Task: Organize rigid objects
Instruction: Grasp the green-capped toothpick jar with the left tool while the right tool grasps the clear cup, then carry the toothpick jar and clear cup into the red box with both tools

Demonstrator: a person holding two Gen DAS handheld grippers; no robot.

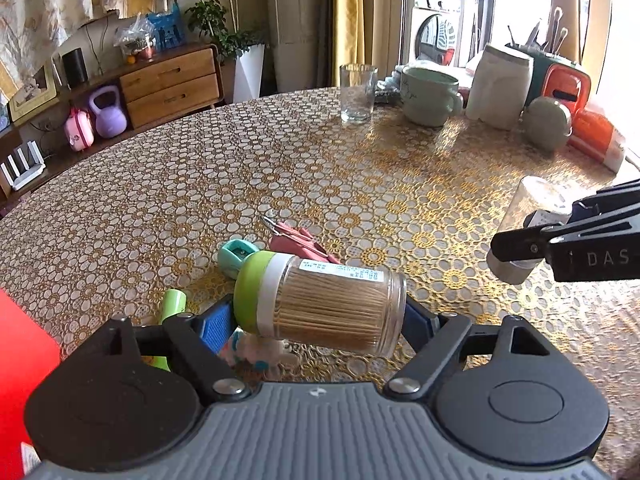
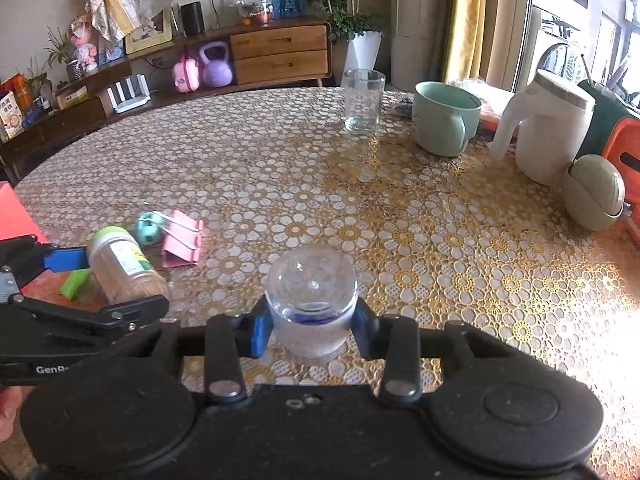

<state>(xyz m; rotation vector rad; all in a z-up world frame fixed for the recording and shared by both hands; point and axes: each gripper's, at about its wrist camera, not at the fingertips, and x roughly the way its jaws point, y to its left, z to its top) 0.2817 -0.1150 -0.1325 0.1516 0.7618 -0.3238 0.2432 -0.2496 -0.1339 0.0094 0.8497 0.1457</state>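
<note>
The left gripper (image 1: 316, 320) is clamped on a toothpick jar (image 1: 324, 302), holding it on its side above the table, green lid to the left and glass bottom to the right, the blue pads pressing on lid and base. From the right wrist view the same jar (image 2: 124, 270) hangs tilted near the table's left edge.

The right gripper (image 2: 312, 326) is closed around a small clear glass jar (image 2: 311, 300), which points forward along the fingers, rounded end away from the camera. Seen from the left wrist view, this glass jar (image 1: 528, 228) is off to the right, well apart from the toothpick jar, leaning over above the tablecloth (image 1: 280, 168).

On the flowered cloth just behind the toothpick jar lie a teal pencil sharpener (image 1: 236, 254) and a pink binder clip (image 1: 300, 242), close beside each other. A green tube (image 1: 170, 312) lies under the left fingers, partly hidden. A red sheet (image 1: 20, 360) sits at the table's left edge.

Along the far side stand an empty drinking glass (image 2: 363, 100), a pale green mug (image 2: 444, 118), a white jug (image 2: 548, 136) and a round beige container (image 2: 594, 192), all well away from both grippers
</note>
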